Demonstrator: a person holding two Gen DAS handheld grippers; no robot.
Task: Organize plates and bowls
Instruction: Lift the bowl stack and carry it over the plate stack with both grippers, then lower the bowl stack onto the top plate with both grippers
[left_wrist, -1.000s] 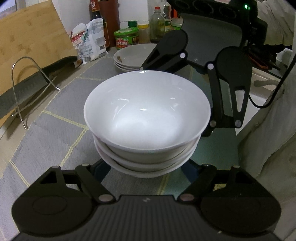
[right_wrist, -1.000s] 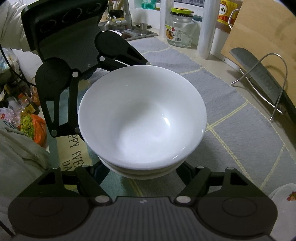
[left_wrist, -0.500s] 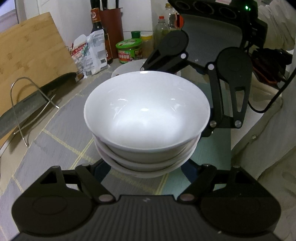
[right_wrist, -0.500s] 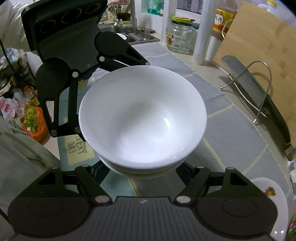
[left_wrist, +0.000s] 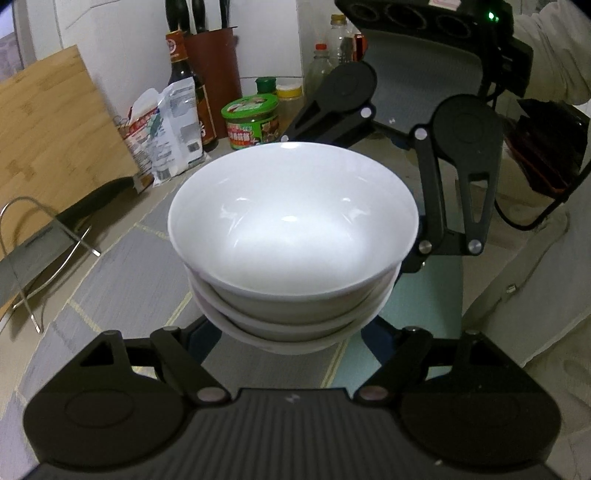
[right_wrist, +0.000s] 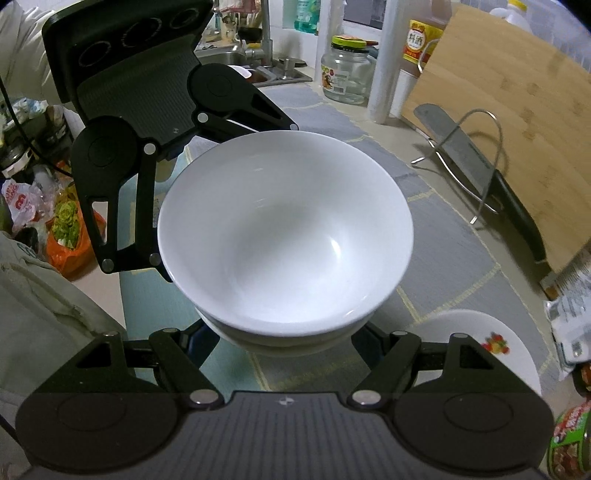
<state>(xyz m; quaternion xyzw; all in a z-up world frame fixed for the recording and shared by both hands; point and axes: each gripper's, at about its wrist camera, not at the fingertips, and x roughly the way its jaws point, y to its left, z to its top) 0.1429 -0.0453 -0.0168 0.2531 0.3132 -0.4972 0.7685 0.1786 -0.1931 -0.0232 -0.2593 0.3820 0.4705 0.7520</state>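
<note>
Since a second ago the bowls (left_wrist: 291, 236) have travelled with both grippers across the counter: in the left wrist view the jar (left_wrist: 251, 120) and bag (left_wrist: 168, 125) have drawn nearer and lower, and the plates seen behind the bowls then are now hidden. In the right wrist view a plate (right_wrist: 476, 343) has come into sight at lower right.

Left to right in the left wrist view: a board (left_wrist: 55, 140) leans on the wall, a wire rack (left_wrist: 44, 254) with a cleaver stands before it, then the bag, a dark bottle (left_wrist: 184, 85) and the jar. The stack of three white bowls fills the middle, held clear above the grey mat (left_wrist: 122, 280). The left gripper (left_wrist: 291, 343) pinches the lowest bowl from the near side, its fingers hidden beneath the rim. The right gripper (left_wrist: 413, 258) grips the stack's far right side.

In the right wrist view the left gripper (right_wrist: 166, 266) is at left, the bowls (right_wrist: 284, 236) in the middle over the right gripper (right_wrist: 284, 347), then the rack (right_wrist: 476, 162), board (right_wrist: 517, 110) and plate.
</note>
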